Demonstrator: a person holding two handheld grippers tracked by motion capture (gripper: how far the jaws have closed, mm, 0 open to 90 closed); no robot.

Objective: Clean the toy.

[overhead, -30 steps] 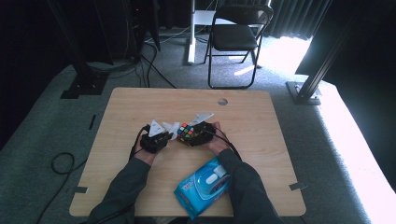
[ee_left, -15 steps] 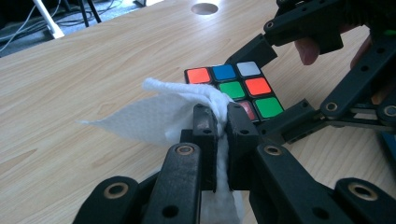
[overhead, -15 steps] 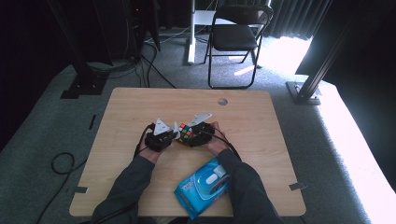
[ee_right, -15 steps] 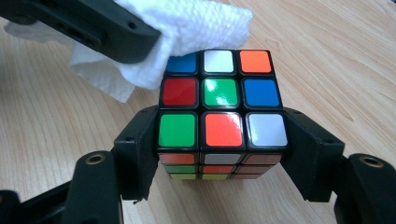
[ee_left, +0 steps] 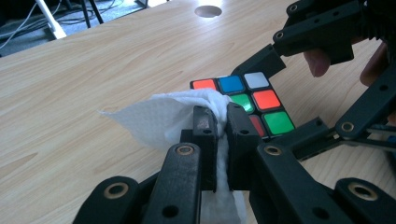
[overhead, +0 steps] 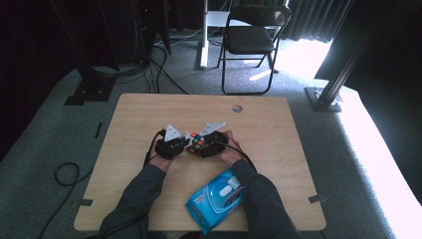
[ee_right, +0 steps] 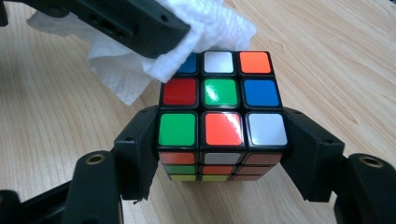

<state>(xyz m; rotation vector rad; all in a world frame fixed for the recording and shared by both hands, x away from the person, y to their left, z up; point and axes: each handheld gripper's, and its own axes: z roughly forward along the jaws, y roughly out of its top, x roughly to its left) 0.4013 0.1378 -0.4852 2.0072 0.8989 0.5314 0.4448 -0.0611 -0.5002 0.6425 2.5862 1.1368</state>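
Wooden desk (overhead: 139, 124): right tongs (ee_right: 219, 144) clamp cube (ee_right: 219, 95); left tongs (ee_left: 219, 123), pinching tissue (ee_left: 159, 116), should wipe cube's top lightly.

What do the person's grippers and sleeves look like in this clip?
Both the left gripper and the right gripper are black, built of linked bars joined by brass-coloured rivets, with blocky jaws. Each carries a grey three-cornered plate on top and trails a black cable. The person wears long dark grey sleeves that reach the wrists.

The tabletop (overhead: 129, 124) lies bare across the upper frame. A blue wipes pack (overhead: 216, 199) blocks the lower centre.
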